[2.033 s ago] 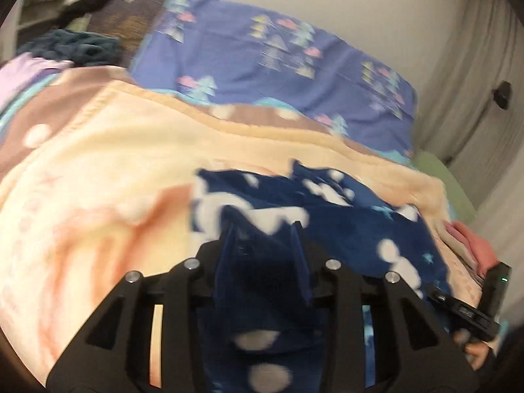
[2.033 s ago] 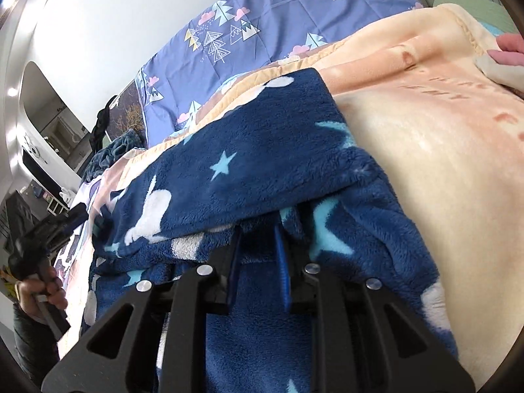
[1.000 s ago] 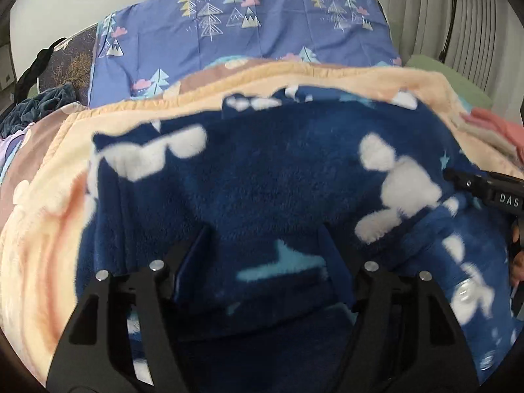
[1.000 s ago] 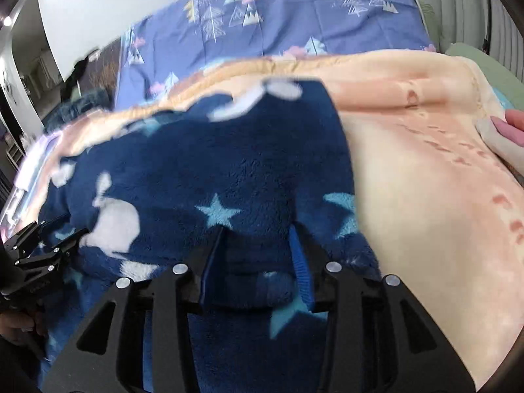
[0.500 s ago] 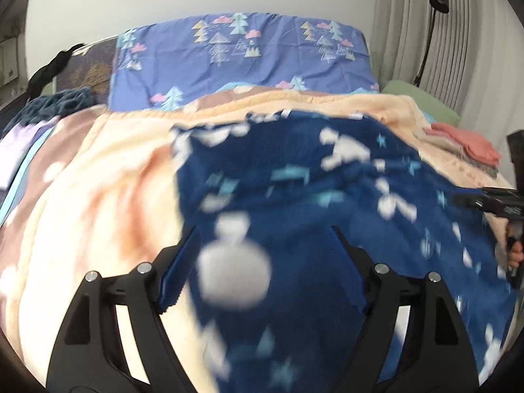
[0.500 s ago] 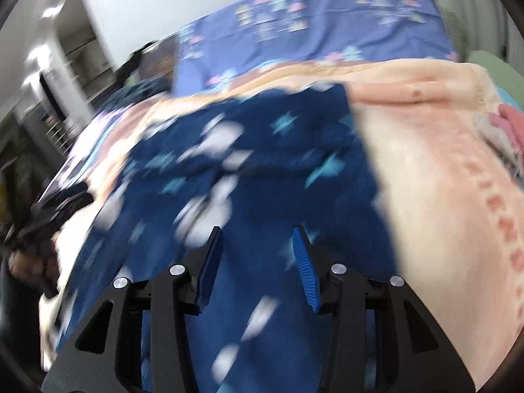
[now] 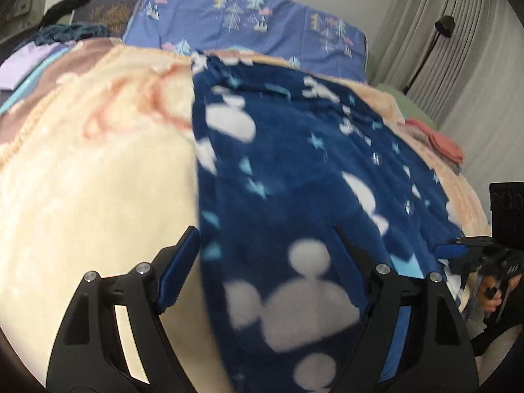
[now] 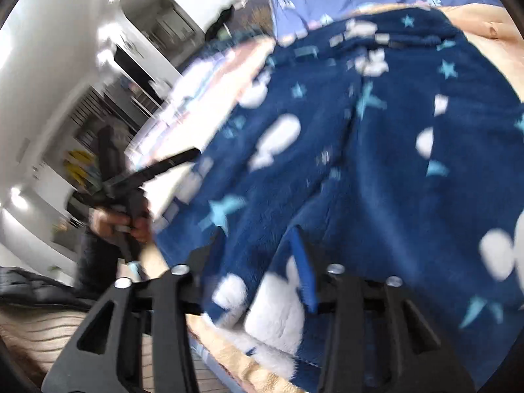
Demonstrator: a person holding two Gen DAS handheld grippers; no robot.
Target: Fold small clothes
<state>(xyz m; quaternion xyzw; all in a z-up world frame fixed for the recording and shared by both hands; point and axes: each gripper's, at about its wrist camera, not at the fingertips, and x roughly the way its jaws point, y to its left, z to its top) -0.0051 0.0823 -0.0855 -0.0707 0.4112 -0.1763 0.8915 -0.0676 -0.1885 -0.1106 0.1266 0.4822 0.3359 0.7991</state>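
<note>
A navy fleece garment (image 7: 294,170) with white shapes and light blue stars lies spread on a peach blanket (image 7: 82,170) on the bed. It also shows in the right wrist view (image 8: 376,150). My left gripper (image 7: 265,252) is open, its jaws wide apart over the garment's near left edge. My right gripper (image 8: 258,252) is open at the garment's near hem, with fleece between its fingers (image 8: 303,268). The right gripper also shows at the right edge of the left wrist view (image 7: 458,250); the left one shows in the right wrist view (image 8: 157,167).
A purple-blue pillow (image 7: 245,23) with tree prints lies at the head of the bed. Pink folded clothes (image 7: 439,140) sit at the right bed edge. Dark clothes (image 7: 65,32) lie far left. Grey curtains (image 7: 458,49) hang on the right. White furniture (image 8: 114,65) stands beyond the bed.
Both grippers let go of the garment and opened after laying it flat. They have since drawn back toward the near edge, and the right gripper has swung to the garment's near hem.
</note>
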